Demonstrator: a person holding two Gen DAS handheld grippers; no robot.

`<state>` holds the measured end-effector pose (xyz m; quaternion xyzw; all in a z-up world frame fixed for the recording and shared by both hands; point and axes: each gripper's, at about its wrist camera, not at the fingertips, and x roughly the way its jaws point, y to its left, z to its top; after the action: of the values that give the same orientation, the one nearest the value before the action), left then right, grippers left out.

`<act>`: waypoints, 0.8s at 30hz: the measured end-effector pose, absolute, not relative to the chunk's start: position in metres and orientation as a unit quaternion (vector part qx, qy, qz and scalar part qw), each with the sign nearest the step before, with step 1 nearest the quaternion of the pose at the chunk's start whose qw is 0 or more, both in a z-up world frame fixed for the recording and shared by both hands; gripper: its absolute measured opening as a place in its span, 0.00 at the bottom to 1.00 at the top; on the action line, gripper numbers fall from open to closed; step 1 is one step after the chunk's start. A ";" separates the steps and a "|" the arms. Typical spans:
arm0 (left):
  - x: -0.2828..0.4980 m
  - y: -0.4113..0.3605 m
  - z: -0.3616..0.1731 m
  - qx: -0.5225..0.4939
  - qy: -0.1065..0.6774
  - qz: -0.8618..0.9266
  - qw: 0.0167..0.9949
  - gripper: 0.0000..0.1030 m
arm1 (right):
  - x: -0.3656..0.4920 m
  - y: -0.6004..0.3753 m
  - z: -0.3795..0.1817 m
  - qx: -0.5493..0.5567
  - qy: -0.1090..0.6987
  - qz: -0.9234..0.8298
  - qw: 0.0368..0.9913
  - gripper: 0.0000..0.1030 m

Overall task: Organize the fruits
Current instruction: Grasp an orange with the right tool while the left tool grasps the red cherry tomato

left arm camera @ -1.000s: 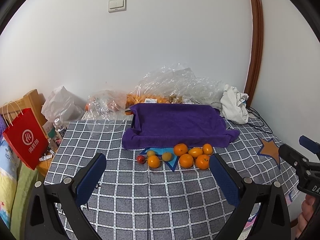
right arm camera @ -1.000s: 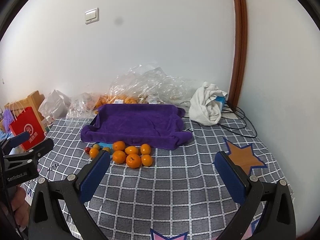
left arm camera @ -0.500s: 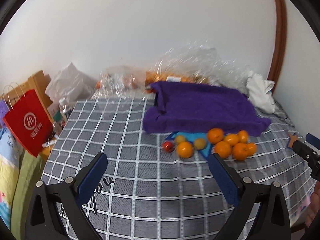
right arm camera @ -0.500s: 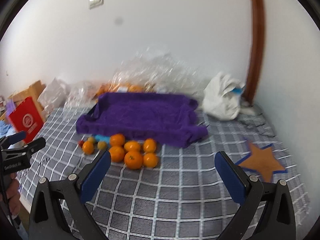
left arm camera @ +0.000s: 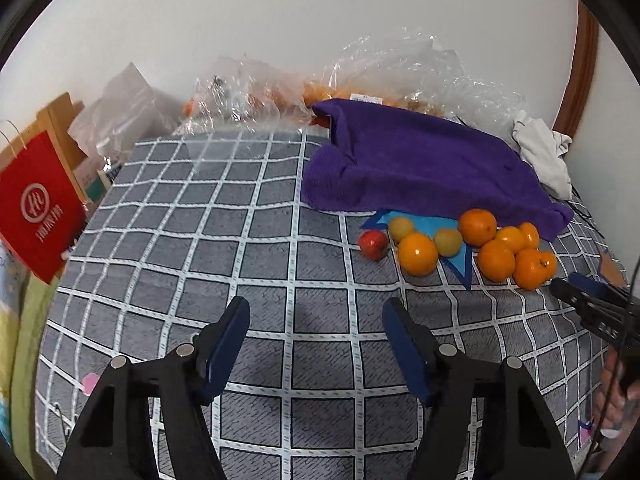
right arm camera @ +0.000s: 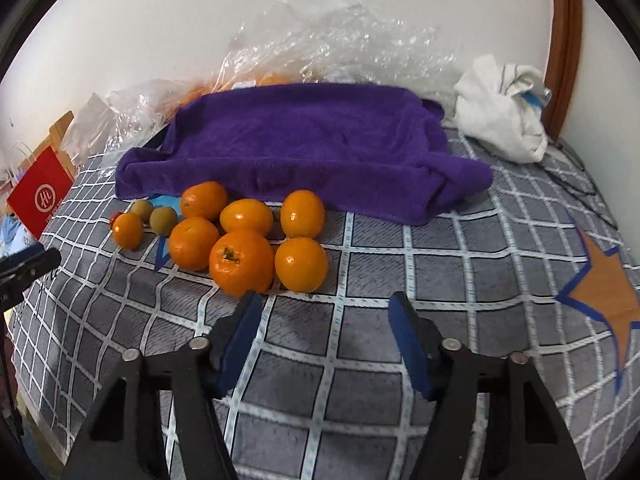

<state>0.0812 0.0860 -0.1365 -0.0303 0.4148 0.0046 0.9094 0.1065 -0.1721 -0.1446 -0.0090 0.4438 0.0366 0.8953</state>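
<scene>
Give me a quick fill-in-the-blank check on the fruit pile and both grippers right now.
1. The fruits lie in front of the ____ towel.
2. Both the left gripper and the right gripper are ____.
3. The single red fruit sits at the pile's ____ end.

Missing words: purple; open; left

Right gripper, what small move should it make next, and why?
Probably ease the right gripper forward and slightly left, around the stemmed orange. Its jaws stand open and empty, and that orange lies nearest, at the front of the loose pile before the purple towel.
</scene>
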 end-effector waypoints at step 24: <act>0.127 0.068 -0.154 -0.036 0.430 -0.021 0.902 0.65 | 0.111 -0.188 -0.145 -0.002 0.424 0.051 0.904 0.32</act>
<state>0.1267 0.0678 -0.1540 -0.0356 0.4296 -0.0214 0.9021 0.1111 -0.1885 -0.1445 -0.0017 0.4243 0.0513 0.9040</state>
